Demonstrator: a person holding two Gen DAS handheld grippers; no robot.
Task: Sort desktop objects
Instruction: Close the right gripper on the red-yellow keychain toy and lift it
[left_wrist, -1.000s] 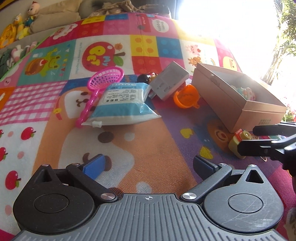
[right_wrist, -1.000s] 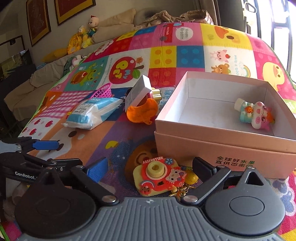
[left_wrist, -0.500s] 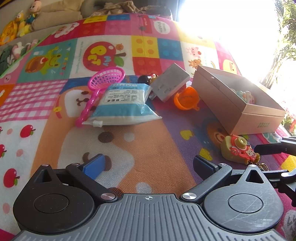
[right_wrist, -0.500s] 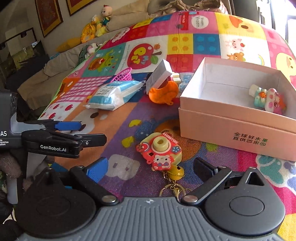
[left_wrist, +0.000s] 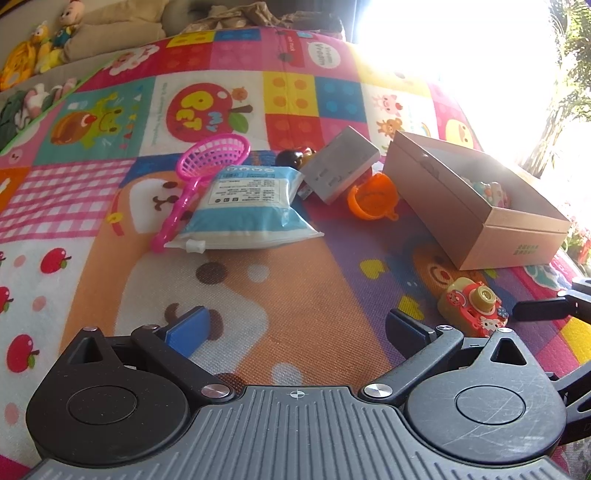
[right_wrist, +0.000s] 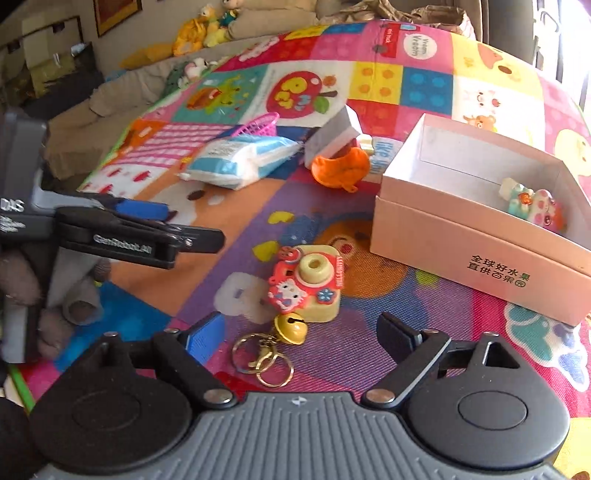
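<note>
We hang our right gripper (right_wrist: 301, 328), jaws wide, just narrowing and empty, over the toy camera (right_wrist: 308, 282) on the mat (right_wrist: 369, 354) beside the box (right_wrist: 461, 240), since it goes there next.

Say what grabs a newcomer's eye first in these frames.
The loud patchwork play mat under everything. Next the toy camera with its bell and key rings, lying on the mat just ahead of the open right hand-held gripper, whose jaws have just been closing with nothing clamped. Right of it stands the open pink box holding one small figurine.
</note>
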